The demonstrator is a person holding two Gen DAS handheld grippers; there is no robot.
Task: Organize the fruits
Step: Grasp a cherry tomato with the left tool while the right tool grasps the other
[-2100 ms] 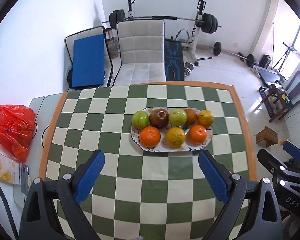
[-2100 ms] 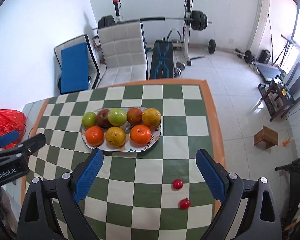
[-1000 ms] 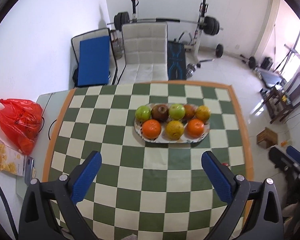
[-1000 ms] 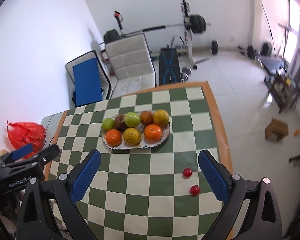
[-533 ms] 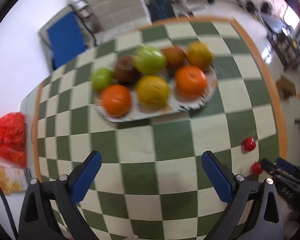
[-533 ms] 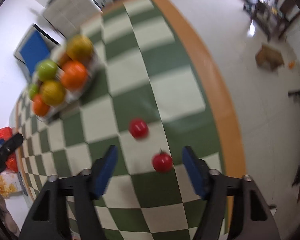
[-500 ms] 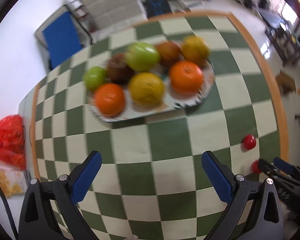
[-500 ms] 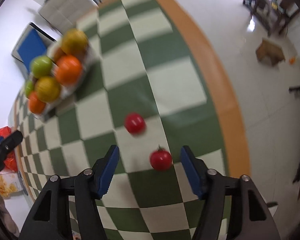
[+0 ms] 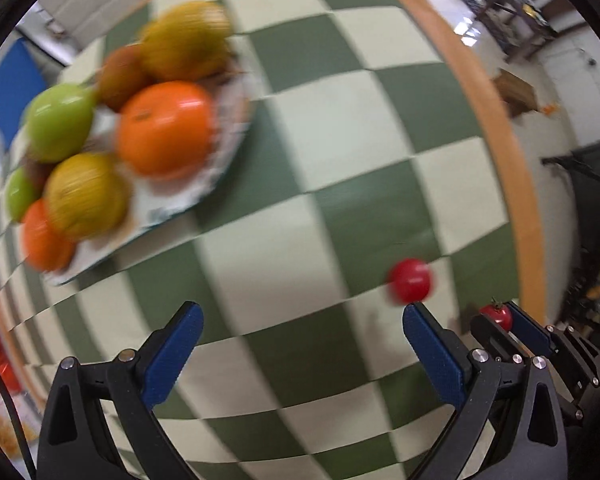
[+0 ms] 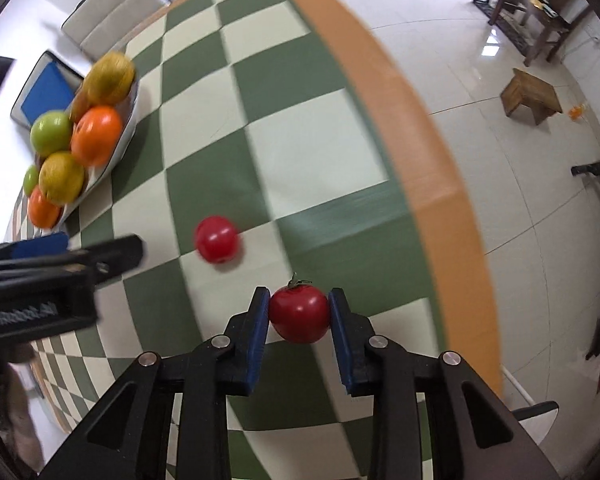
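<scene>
Right gripper clenched on stemmed tomato, lower centre of frame; second tomato loose on checkered table, just up-left; left gripper spread wide, empty; fruit plate upper left; gripper lettering blurred, unreadable.

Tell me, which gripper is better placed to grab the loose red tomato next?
Left. The left gripper is open and empty near the loose tomato; the right gripper already clamps the stemmed tomato.
</scene>
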